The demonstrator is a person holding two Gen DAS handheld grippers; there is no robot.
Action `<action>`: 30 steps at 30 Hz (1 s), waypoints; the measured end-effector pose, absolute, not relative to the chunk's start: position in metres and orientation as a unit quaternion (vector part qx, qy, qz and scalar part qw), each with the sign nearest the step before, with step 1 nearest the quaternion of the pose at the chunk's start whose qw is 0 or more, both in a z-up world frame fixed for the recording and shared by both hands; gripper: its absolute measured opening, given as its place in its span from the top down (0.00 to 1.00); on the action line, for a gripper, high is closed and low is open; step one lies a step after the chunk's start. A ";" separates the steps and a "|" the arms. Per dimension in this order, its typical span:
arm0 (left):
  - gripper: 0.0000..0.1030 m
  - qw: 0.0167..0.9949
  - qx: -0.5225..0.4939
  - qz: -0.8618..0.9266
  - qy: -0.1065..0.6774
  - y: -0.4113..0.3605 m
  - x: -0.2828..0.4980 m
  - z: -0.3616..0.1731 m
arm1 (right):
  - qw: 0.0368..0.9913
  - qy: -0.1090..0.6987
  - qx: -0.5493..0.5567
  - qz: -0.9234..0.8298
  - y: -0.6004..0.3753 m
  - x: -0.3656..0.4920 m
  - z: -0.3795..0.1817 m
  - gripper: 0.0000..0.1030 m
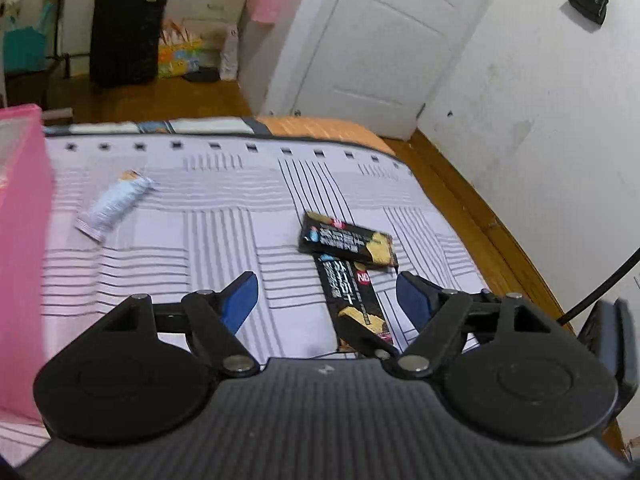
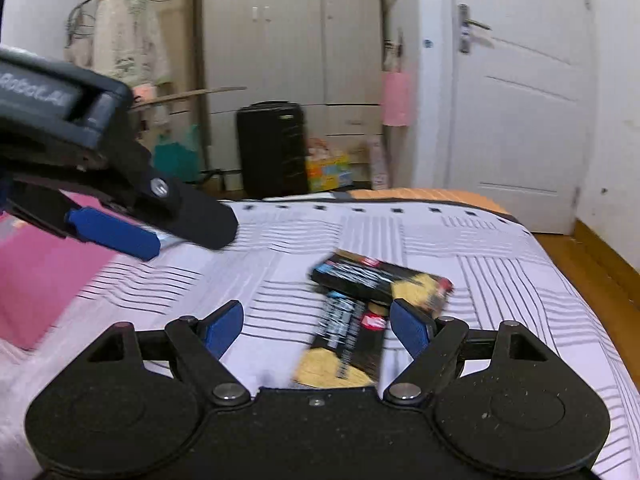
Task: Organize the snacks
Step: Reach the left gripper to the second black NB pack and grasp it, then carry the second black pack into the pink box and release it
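While both of my tongs hang spread over the bed (image 1: 360, 184), neither is pinching anything. My left gripper (image 1: 327, 295) has its blue pads wide apart, and so has my right gripper (image 2: 316, 322).

Two black snack bars lie on the striped sheet, one overlapping the end of the other. From the left wrist view the near black bar (image 1: 352, 304) runs from about 12 o'clock down toward 6 between my pads, and the far black bar (image 1: 347, 245) lies crosswise at 12 o'clock beyond it. A pale wrapped bar (image 1: 115, 205) sits well apart at 10 o'clock, near the pink box (image 1: 22, 240) at 9 o'clock, which I judge to be where the snacks go.

From the right wrist view the same near bar (image 2: 343, 344) lies between my pads, with the crosswise bar (image 2: 380, 282) at 12 o'clock.

These look light, flat and fairly stiff inside a slick foil wrapper, so I expect them to slide on the soft sheet. I would take the near one across its narrow width at mid-length, pressing gently so the contents do not crumble.
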State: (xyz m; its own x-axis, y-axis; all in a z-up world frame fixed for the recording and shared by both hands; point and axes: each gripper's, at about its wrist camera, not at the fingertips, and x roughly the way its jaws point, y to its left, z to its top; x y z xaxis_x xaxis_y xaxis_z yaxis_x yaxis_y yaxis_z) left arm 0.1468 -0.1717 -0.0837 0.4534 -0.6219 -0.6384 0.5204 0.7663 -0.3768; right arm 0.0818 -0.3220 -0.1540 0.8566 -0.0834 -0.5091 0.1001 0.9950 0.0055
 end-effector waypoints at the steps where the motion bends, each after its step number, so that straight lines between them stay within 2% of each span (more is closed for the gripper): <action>1: 0.27 0.846 -0.060 -0.340 0.406 -0.179 0.150 -0.091 | 0.960 0.274 0.015 -0.049 -0.323 0.083 -0.158 0.19; 6: 0.35 0.826 -0.070 -0.349 0.436 -0.205 0.162 -0.126 | 0.947 0.312 0.058 -0.044 -0.334 0.091 -0.173 0.19; 11: 0.35 0.807 -0.097 -0.357 0.461 -0.225 0.173 -0.157 | 0.939 0.332 0.075 -0.049 -0.340 0.098 -0.180 0.18; 12: 0.35 0.804 -0.096 -0.354 0.468 -0.228 0.175 -0.163 | 0.939 0.332 0.072 -0.051 -0.339 0.098 -0.180 0.19; 13: 0.35 0.802 -0.096 -0.352 0.474 -0.230 0.176 -0.167 | 0.940 0.331 0.069 -0.052 -0.338 0.097 -0.180 0.26; 15: 0.52 0.789 -0.108 -0.357 0.488 -0.232 0.179 -0.176 | 0.941 0.328 0.067 -0.044 -0.336 0.094 -0.180 0.38; 16: 0.53 0.780 -0.117 -0.359 0.499 -0.231 0.181 -0.179 | 0.941 0.327 0.069 -0.045 -0.335 0.094 -0.179 0.42; 18: 0.63 0.777 -0.123 -0.358 0.502 -0.230 0.180 -0.183 | 0.942 0.326 0.072 -0.047 -0.334 0.092 -0.179 0.44; 19: 0.65 0.778 -0.119 -0.360 0.501 -0.229 0.180 -0.184 | 0.941 0.326 0.071 -0.048 -0.333 0.092 -0.179 0.45; 30: 0.61 0.755 -0.117 -0.350 0.542 -0.227 0.181 -0.174 | 0.926 0.369 0.082 -0.028 -0.321 0.091 -0.160 0.45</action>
